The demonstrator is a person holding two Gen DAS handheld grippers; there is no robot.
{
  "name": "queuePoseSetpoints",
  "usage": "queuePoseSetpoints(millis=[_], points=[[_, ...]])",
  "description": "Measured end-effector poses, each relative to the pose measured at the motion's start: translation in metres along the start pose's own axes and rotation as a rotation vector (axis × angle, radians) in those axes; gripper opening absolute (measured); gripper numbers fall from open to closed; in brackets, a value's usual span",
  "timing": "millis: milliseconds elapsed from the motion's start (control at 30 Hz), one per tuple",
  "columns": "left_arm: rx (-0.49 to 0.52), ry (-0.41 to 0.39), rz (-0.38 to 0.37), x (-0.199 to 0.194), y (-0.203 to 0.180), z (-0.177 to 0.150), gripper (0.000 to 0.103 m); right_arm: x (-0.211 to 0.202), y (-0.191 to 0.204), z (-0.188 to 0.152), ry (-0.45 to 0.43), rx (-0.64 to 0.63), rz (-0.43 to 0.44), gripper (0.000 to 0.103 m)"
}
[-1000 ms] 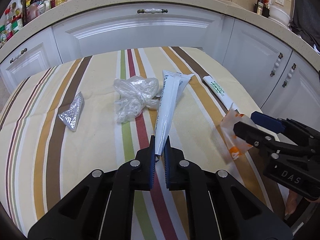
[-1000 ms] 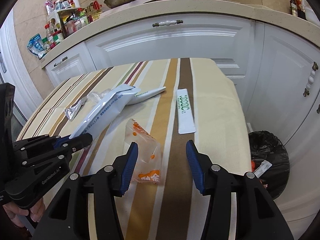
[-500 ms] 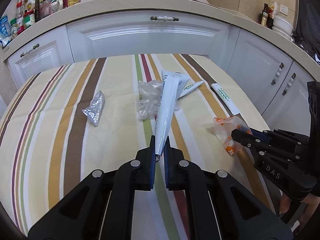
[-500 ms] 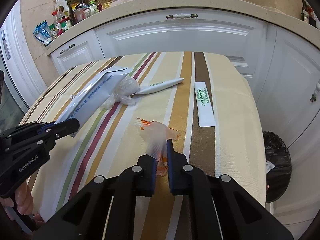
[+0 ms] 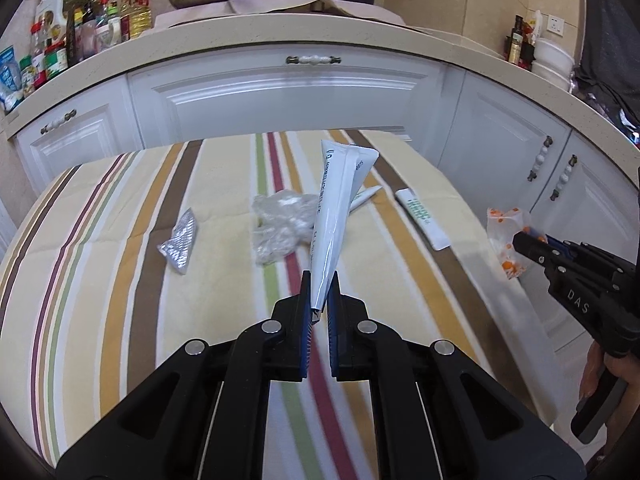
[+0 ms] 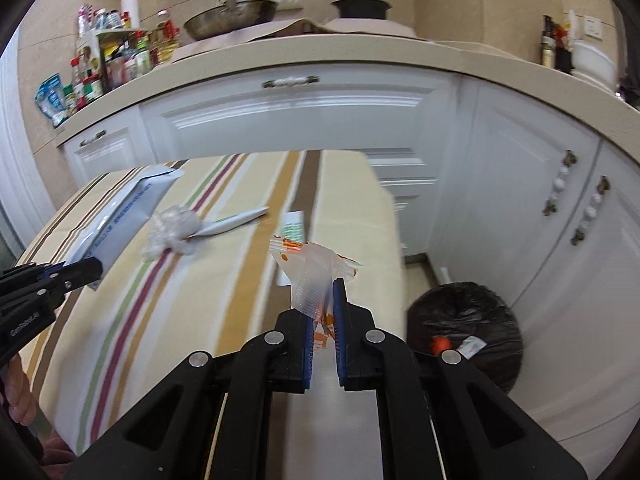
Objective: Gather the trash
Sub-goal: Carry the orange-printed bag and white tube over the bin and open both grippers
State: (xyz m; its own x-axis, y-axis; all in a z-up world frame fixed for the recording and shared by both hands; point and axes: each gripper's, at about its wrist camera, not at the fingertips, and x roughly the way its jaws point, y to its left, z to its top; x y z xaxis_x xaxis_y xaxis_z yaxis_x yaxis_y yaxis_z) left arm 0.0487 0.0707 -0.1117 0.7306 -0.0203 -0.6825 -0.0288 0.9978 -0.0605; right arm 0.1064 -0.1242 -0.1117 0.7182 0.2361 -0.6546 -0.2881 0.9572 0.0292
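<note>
Right wrist view: striped table point(image 6: 352, 200) ends at its right edge w/ open floor beyond, where a black-lined trash bin point(image 6: 466, 340) sits below white cabinets; right gripper point(image 6: 322, 312) is over that edge, jaws nearly closed, pinching the clear orange-print bag point(image 6: 310, 276), which sticks up & forward past the tips. Left wrist view: left gripper point(image 5: 320, 292) is clamped on the narrow end of the long white pouch point(image 5: 334, 216), long axis running away & upward, wide end high above crumpled clear plastic point(image 5: 282, 226), foil wrapper point(image 5: 180, 240) and green-print sachet point(image 5: 422, 218) lying apart on the cloth.
</note>
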Motion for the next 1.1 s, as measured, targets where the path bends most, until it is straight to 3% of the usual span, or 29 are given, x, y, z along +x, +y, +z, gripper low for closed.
queuePoseSetpoints(millis=[367,533,833,1100], points=[[0.114,0.001,-0.109,0.012,-0.091,0.018,0.007,-0.018,-0.095,-0.010,-0.036,0.109,-0.158,0.009],[0.160,0.038,-0.170,0.034,-0.145,0.023,0.007,-0.020,-0.136,-0.018,-0.043,0.154,-0.207,0.009],[0.232,0.089,-0.216,0.079,-0.234,0.026,0.007,-0.009,-0.188,-0.028,-0.046,0.209,-0.238,0.009],[0.251,0.137,-0.214,0.119,-0.279,0.028,0.007,0.013,-0.217,-0.035,-0.034,0.250,-0.235,0.009]])
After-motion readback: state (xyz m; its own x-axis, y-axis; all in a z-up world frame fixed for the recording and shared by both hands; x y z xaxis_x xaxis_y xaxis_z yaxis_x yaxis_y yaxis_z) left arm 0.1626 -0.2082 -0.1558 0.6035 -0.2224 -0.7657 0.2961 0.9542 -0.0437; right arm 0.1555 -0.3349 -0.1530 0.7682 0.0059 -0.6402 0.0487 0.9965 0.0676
